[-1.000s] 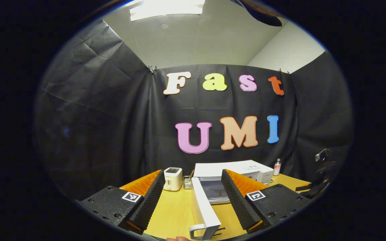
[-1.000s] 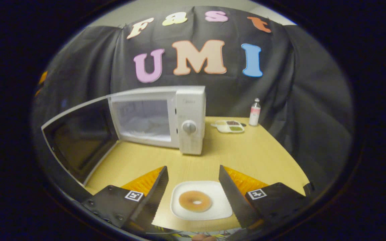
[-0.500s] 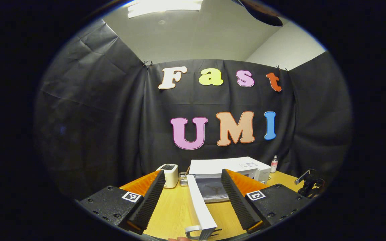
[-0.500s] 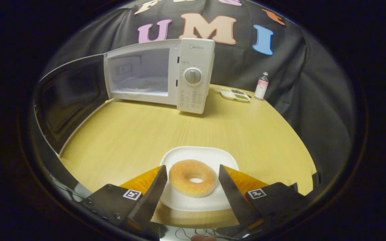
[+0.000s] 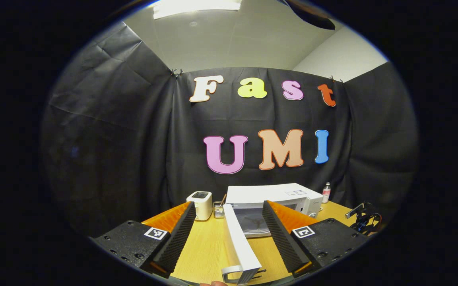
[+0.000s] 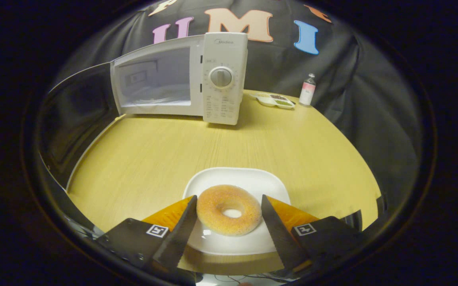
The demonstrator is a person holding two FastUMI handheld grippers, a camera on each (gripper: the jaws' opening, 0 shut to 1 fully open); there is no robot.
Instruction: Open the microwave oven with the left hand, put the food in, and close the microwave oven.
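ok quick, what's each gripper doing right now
Left gripper: open, holding nothing; the microwave door stands between its fingers.
Right gripper: open, fingers either side of the doughnut on the plate, not gripping it.

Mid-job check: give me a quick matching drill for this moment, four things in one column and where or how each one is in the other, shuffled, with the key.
Things:
1. microwave door
2. doughnut
3. small bottle
4. toaster

Places or states:
A. near the back edge of the table, to the right of the microwave in the right gripper view
B. swung wide open
C. left of the microwave in the left gripper view
D. on the white plate, between the open fingers of the right gripper

Pairs: 1-B, 2-D, 3-A, 4-C
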